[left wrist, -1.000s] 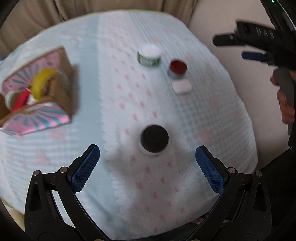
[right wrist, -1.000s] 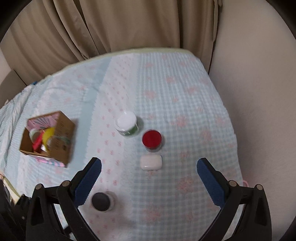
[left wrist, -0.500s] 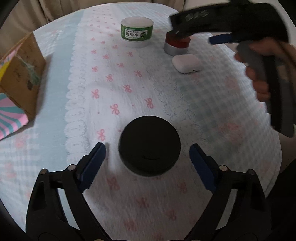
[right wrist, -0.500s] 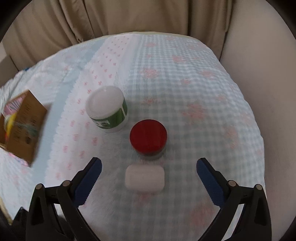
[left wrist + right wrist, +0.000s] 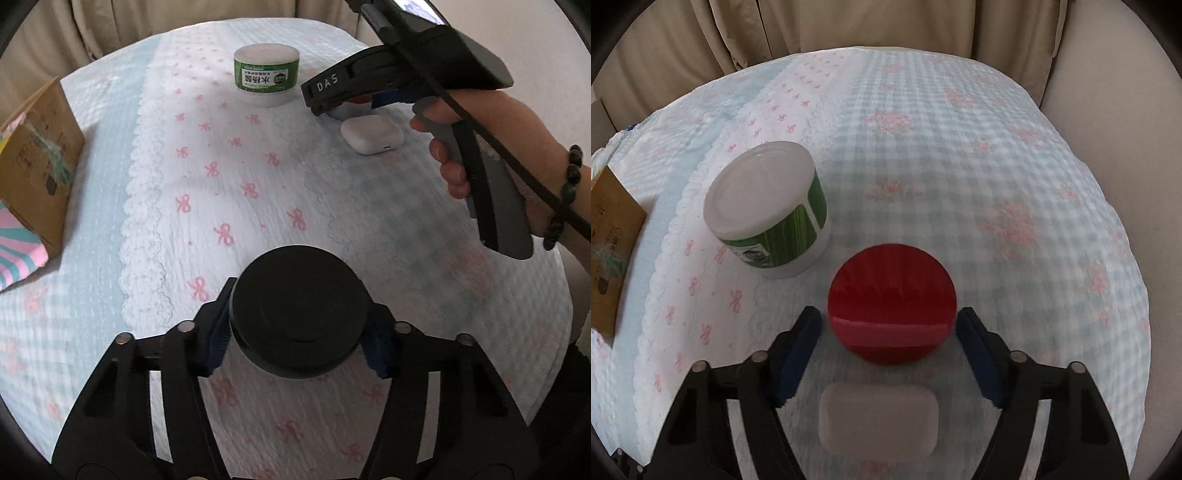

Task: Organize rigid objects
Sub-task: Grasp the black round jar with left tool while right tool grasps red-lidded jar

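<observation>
My left gripper (image 5: 299, 332) is shut on a black-lidded jar (image 5: 299, 306) that stands on the cloth-covered table. My right gripper (image 5: 888, 332) has its blue pads at both sides of a red-lidded jar (image 5: 892, 302), touching or nearly touching it. A white earbud case (image 5: 879, 421) lies just below the red jar, between the right gripper's arms; it also shows in the left wrist view (image 5: 371, 134). A green-labelled white tub (image 5: 768, 221) stands left of the red jar and shows far off in the left wrist view (image 5: 266, 74).
A cardboard box with pink-striped paper (image 5: 33, 177) stands at the table's left side; its brown wall (image 5: 609, 251) shows at the left edge of the right wrist view. Beige curtains hang behind the table. The table's right edge drops to a pale floor.
My left gripper has moved onto the black-lidded jar and shut on it. My right gripper has come down and closed in around the red-lidded jar.
</observation>
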A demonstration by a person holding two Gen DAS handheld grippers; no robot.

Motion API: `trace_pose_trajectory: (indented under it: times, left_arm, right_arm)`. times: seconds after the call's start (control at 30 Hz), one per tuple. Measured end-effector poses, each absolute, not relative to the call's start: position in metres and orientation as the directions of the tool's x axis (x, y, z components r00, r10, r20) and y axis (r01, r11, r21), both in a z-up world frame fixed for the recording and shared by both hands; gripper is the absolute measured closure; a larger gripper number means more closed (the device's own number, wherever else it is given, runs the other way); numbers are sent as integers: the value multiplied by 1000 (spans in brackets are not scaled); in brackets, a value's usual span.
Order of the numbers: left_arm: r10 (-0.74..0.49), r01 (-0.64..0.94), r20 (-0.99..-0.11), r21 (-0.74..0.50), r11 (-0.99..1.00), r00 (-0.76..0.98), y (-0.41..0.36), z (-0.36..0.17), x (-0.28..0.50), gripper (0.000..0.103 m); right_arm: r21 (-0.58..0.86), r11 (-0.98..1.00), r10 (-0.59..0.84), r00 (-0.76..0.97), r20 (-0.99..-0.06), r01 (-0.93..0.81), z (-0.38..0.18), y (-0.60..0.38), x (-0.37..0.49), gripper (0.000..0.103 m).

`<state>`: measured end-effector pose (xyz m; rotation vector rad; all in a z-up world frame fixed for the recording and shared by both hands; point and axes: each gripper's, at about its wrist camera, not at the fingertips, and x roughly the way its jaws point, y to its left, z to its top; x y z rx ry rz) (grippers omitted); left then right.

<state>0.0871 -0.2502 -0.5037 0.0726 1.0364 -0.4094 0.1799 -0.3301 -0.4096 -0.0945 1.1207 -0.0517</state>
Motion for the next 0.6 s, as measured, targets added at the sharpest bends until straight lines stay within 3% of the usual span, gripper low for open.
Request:
trace_pose_trajectory:
  times: [0.1,0.6]
  left_arm:
    - [-301,380,-843,-126,916,445,-250,-504,88,49]
    - [-323,391,-826,-137,910,462,-246,-477,78,49]
  right_arm:
    - [-109,994,-102,442,-891,9,-410,-330,181,53]
    - [-86,995,-101,465,-880,53,-388,-329,173,54]
